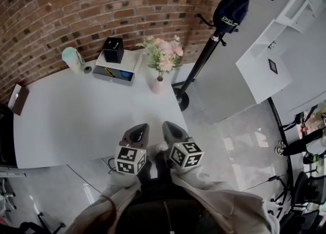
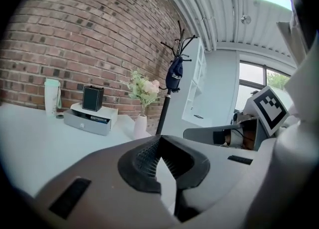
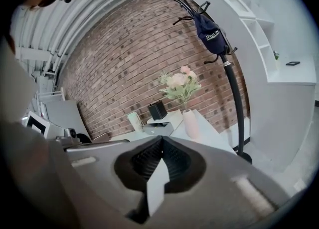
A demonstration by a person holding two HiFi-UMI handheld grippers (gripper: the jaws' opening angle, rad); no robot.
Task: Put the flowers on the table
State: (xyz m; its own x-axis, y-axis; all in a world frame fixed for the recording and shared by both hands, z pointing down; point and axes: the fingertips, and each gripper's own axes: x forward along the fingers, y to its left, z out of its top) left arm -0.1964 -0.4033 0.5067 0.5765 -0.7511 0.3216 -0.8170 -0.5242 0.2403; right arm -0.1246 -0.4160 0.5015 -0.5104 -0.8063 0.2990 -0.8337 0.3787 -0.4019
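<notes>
The flowers (image 1: 164,54) stand in a pale vase (image 1: 158,85) at the far right edge of the table (image 1: 76,115), beside a grey box (image 1: 117,70). The left gripper (image 1: 139,128) and right gripper (image 1: 169,127) sit side by side near the table's near edge, well apart from the vase, jaws closed on nothing.

White print on the navy bag (image 1: 232,8) is too blurred to read.

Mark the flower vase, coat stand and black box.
flower vase (image 1: 158,85), head view, on its pale pink body.
coat stand (image 1: 202,62), head view, midway up its black pole.
black box (image 1: 113,50), head view, on its top face.
</notes>
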